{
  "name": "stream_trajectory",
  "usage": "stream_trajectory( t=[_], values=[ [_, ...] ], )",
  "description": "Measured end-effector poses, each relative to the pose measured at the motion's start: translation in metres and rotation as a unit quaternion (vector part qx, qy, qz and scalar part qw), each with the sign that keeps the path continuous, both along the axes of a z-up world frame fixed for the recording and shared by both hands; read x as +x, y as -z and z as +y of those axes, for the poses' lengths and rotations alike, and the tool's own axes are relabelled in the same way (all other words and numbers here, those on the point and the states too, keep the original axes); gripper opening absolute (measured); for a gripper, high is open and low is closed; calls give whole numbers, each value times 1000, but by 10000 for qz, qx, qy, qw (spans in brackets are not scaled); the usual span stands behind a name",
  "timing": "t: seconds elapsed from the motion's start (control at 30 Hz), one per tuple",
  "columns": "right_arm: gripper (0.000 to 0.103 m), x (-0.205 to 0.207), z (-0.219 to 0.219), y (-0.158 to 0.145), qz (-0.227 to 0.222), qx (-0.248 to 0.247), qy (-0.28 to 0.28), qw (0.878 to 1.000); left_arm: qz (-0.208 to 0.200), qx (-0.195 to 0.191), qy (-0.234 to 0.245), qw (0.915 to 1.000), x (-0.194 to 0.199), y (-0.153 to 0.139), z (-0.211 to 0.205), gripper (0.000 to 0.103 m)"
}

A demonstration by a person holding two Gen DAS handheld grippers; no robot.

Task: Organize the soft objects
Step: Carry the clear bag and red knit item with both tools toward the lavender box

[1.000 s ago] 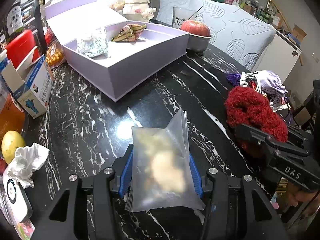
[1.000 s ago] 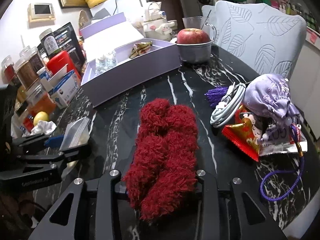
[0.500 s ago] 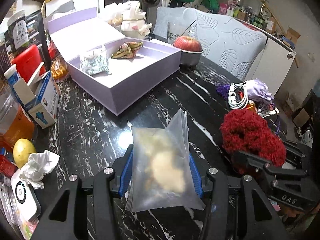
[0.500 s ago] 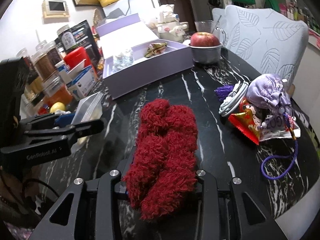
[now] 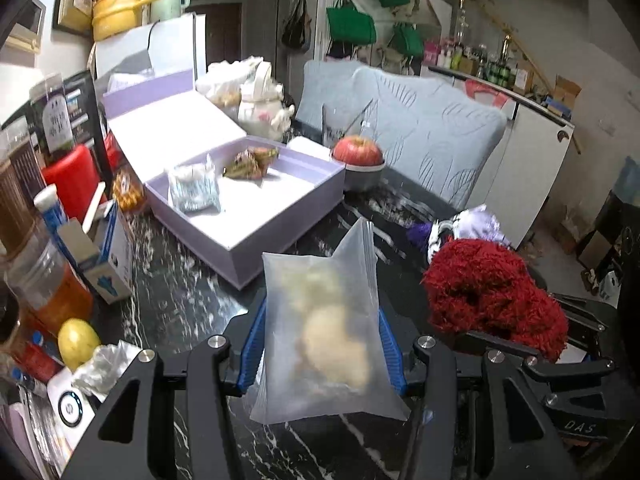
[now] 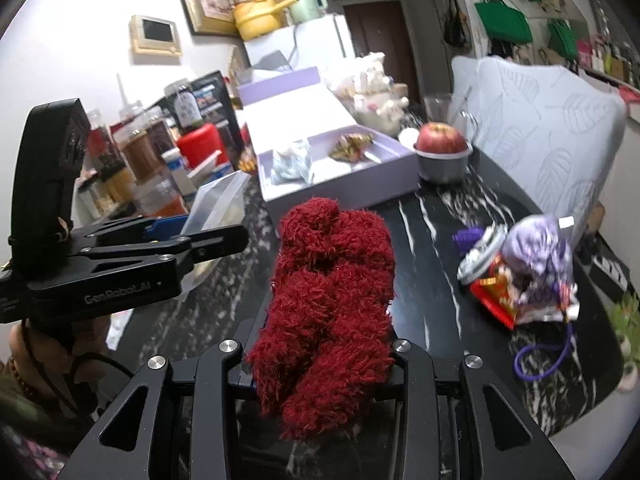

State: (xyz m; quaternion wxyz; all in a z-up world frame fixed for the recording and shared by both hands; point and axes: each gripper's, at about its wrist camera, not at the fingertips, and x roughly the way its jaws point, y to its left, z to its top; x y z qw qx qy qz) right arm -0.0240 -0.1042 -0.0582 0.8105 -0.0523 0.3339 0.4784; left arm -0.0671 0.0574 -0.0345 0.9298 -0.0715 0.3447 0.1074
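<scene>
1. A frosted plastic bag (image 5: 320, 320) with something pale and lumpy inside is pinched between the blue pads of the left gripper (image 5: 320, 344), clear of the black marble table (image 5: 180, 292).
2. A fuzzy dark red bundle (image 6: 332, 312) is clamped in the right gripper (image 6: 320, 364), its jaws pressed into the pile; it too hangs above the tabletop.
3. In the left wrist view, the red bundle sits at about three o'clock from the bag, close by but apart.
4. At roughly eleven o'clock from the bag lies an open lavender box (image 5: 280, 216), its lid folded back. Inside it rest a small crinkled white packet (image 5: 194, 192) and a greenish wrapped piece (image 5: 250, 162).
5. At one o'clock beyond the box corner, a red apple (image 5: 357, 151) sits in a small grey bowl (image 5: 362, 178).
6. In the right wrist view, at three o'clock from the red bundle, a lilac drawstring pouch (image 6: 536, 252) lies on a red packet (image 6: 494, 298), with a coiled white cable (image 6: 478, 254) just beside.
7. Jars, a red canister (image 5: 74, 178) and a small blue-and-white carton (image 5: 106, 252) crowd the table's edge at nine o'clock from the bag, with a yellow fruit (image 5: 78, 338) nearer.
</scene>
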Motion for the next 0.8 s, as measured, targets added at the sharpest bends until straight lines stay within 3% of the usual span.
stream_trajectory(
  t=[0.43,0.8],
  values=[
    [35,23,19,-50,-429,411,-264,9979,-614,406,23,9973,21,-50,12,49],
    [35,54,57,-84,-793,530,-407,9946,-1009,553,-125,9933,51,-81,50,49]
  ],
)
